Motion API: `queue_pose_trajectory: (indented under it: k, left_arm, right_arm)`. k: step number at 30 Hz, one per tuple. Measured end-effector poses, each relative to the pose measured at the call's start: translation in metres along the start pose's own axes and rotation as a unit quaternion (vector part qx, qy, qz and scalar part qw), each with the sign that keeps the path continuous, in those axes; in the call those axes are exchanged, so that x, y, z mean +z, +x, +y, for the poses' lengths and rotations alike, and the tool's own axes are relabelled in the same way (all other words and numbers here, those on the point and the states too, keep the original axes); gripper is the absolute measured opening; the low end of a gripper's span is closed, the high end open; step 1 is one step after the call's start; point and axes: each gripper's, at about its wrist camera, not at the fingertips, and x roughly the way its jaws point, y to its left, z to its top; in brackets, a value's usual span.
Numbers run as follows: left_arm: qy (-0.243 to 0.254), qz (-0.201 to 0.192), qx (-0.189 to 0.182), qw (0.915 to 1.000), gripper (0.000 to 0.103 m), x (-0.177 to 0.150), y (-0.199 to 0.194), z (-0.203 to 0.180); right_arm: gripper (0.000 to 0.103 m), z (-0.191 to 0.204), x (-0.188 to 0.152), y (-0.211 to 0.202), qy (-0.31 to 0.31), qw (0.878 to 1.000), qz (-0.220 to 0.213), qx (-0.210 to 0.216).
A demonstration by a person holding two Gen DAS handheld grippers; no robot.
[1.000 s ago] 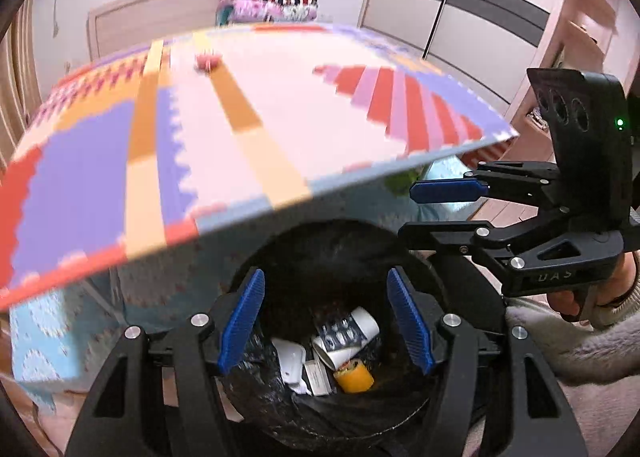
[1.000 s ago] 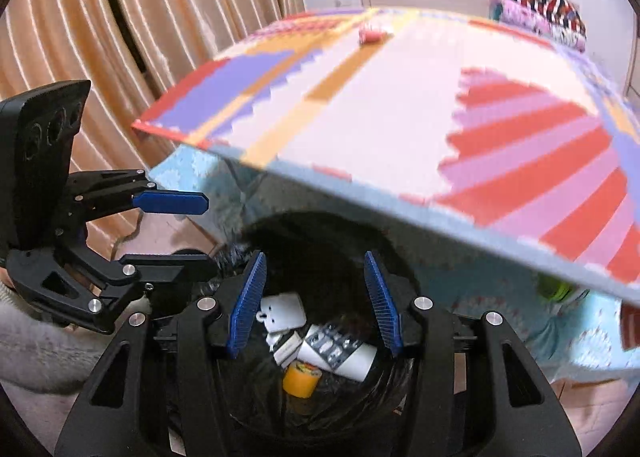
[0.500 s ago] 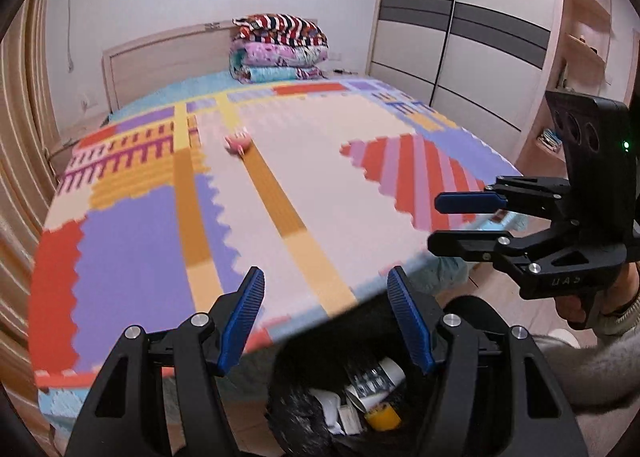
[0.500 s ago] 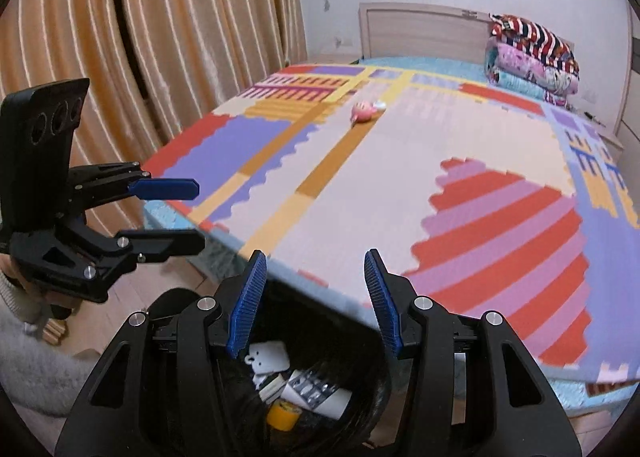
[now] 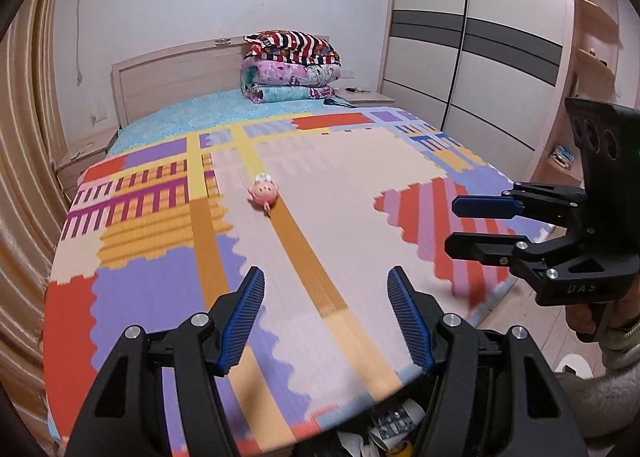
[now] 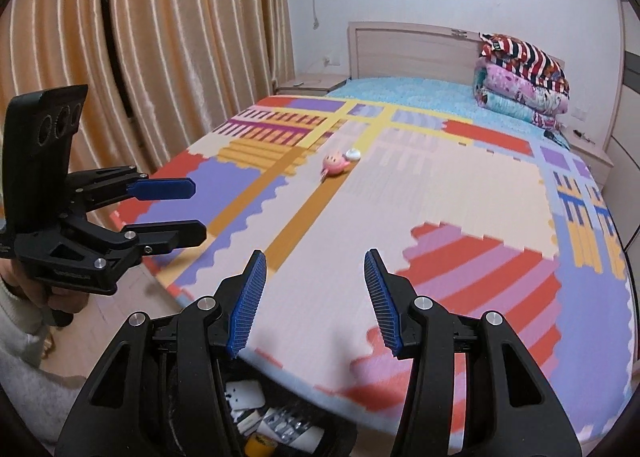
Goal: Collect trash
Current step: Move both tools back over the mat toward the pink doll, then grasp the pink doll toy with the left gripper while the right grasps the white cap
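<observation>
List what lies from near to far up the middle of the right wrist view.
Trash bin under the right claw → colourful mat → pink toy → small white object → blue bedsheet → headboard.

Your left gripper (image 5: 326, 317) hangs over the near edge of the patchwork mat (image 5: 160, 297), jaws apart with nothing between them. A pink toy (image 5: 263, 195) lies far out on the mat's brown stripe. To your right, the right gripper (image 5: 468, 225) is open too, and trash (image 5: 394, 423) shows below the mat's edge.
</observation>
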Motion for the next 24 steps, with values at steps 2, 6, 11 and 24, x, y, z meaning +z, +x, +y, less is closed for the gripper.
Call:
queue_pose_trajectory:
  k: [2,6,11,24]
  left_arm:
    - [0.000,0.000,0.001,1.0000,0.061,0.006,0.007,0.006]
    - [-0.005,0.002,0.007,1.0000,0.061,0.020,0.022,0.018]
    - [-0.002,0.001,0.017,0.9999,0.061,0.032,0.035,0.025]
    - [-0.025,0.030,0.006,0.9992,0.061,0.064,0.093,0.055]
  right_arm:
    - [0.051,-0.003,0.007,0.005,-0.001,1.000,0.000,-0.002]
    - [0.051,-0.008,0.020,0.015,0.000,1.000,0.000,0.000]
    - [0.051,-0.014,0.036,0.032,0.002,1.000,0.003,0.001]
    - [0.049,-0.032,0.074,0.085,0.011,1.000,0.016,-0.025]
